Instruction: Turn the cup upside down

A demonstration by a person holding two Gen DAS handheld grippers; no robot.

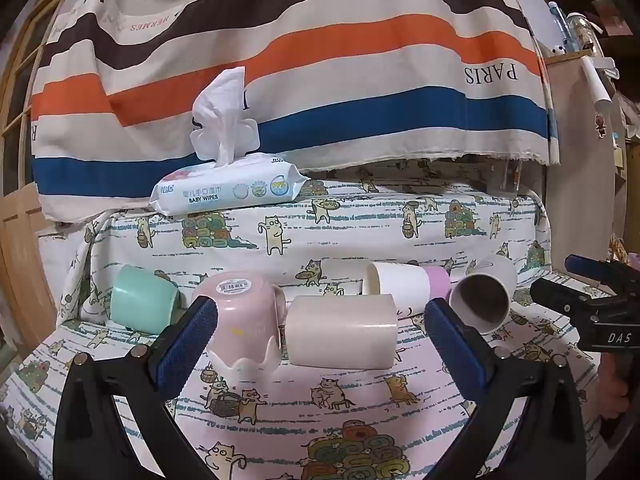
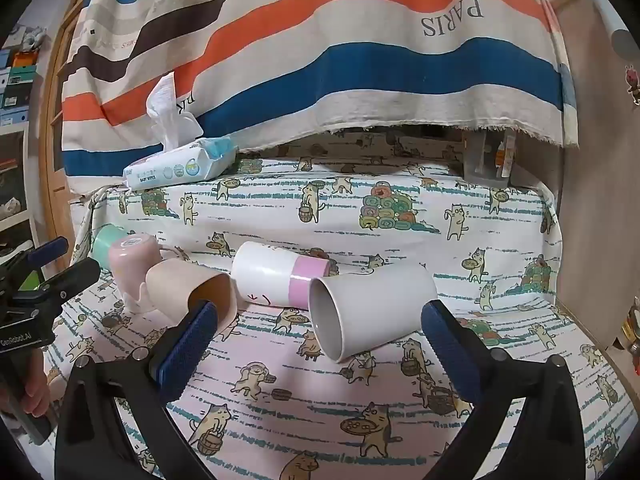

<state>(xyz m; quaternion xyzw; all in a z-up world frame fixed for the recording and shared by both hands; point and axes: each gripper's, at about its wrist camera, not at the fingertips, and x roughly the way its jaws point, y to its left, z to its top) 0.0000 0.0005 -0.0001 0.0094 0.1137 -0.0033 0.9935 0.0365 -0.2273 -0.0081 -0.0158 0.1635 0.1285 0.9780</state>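
Note:
Several cups lie on a cat-print cloth. A pink mug [image 1: 244, 320] stands upside down, a mint cup [image 1: 142, 300] behind it. A beige cup [image 1: 342, 332] lies on its side between my open left gripper's [image 1: 320, 340] fingers, a little ahead of them. A white cup with a pink band [image 1: 404, 284] and a white cup [image 1: 482, 296] also lie on their sides. In the right wrist view the white cup [image 2: 372, 308] lies mouth toward me, just ahead of my open, empty right gripper [image 2: 320, 340]. The banded cup [image 2: 276, 276] and beige cup [image 2: 188, 292] lie left of it.
A pack of baby wipes [image 1: 228, 192] sits on the raised ledge behind, under a striped hanging cloth [image 1: 320, 60]. A clear box [image 2: 488, 160] stands at the ledge's right end. The other gripper shows at each view's edge, the right gripper [image 1: 592, 312] and the left gripper [image 2: 36, 292].

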